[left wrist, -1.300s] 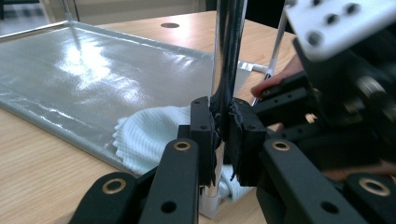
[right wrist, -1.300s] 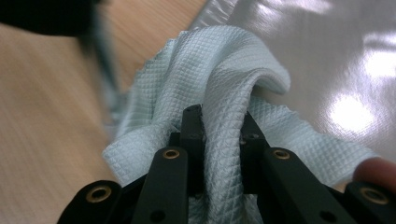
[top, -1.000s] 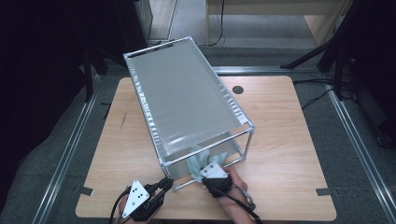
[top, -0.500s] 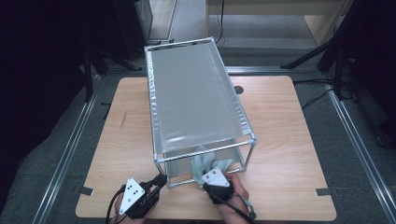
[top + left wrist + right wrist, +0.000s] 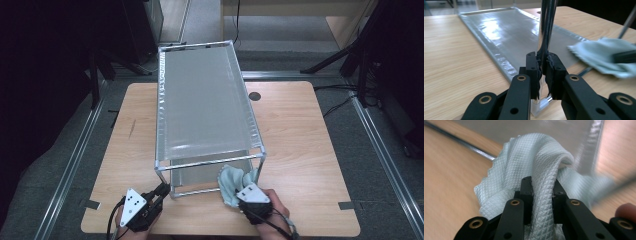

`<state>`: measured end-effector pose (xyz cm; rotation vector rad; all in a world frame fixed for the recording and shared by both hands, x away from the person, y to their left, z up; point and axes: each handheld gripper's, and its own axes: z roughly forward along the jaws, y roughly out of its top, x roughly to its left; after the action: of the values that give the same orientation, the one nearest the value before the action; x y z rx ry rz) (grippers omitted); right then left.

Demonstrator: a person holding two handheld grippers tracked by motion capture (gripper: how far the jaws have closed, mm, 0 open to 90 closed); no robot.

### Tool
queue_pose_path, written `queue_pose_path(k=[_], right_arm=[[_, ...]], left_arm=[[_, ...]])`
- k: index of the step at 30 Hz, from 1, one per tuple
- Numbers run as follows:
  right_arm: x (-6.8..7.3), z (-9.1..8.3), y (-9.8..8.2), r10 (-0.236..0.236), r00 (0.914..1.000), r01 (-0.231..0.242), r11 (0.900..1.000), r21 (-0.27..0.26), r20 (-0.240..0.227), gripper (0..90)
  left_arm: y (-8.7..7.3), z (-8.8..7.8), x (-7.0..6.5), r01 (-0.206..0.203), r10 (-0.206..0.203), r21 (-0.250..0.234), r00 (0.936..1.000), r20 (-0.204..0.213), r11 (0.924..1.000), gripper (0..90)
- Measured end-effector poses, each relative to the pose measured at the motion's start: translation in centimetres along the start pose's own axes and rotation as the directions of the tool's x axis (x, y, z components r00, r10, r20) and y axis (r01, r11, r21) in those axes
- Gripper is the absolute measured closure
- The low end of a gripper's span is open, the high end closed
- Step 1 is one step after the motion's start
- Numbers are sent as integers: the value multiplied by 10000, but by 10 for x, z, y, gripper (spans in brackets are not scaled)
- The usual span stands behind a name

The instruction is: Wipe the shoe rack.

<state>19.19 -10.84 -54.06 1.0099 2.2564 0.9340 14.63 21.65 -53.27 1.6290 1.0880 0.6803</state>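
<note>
Currently, the left tool is clamped on the rack's front-left upright post, at 7 o'clock on the bench. The cloth is pinched in the right tool, at the rack's 5 o'clock corner.

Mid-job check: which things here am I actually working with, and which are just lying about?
In the job:
- metal rack, its front corner post clamped by the left gripper
- pale cloth, held by the right gripper

Lying about:
- dark stands beyond the wooden table
</note>
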Motion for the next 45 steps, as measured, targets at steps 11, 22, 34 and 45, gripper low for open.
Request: queue_pose_path(k=[11, 22, 34, 45], right_arm=[[-94, -36, -14, 1509, 9885, -1510, 9868, -588, -64, 784], [-154, 20, 17, 3842, 8963, -3424, 9169, -2052, 2213, 599], [-96, -32, -15, 2235, 9672, -2485, 9307, -2686, -1205, 329], [-49, -20, 6, 1399, 9690, -1964, 9361, -2917, -2034, 546]], left_arm=[[-3, -9, 17, 446, -453, -129, 9968, -656, 9989, 814], [-9, -19, 25, 600, -625, -270, 9926, -1040, 9978, 813], [-8, -16, 28, 752, -763, -228, 9955, -563, 9969, 787], [-7, -29, 40, 429, -432, -566, 9991, -41, 9975, 421]])
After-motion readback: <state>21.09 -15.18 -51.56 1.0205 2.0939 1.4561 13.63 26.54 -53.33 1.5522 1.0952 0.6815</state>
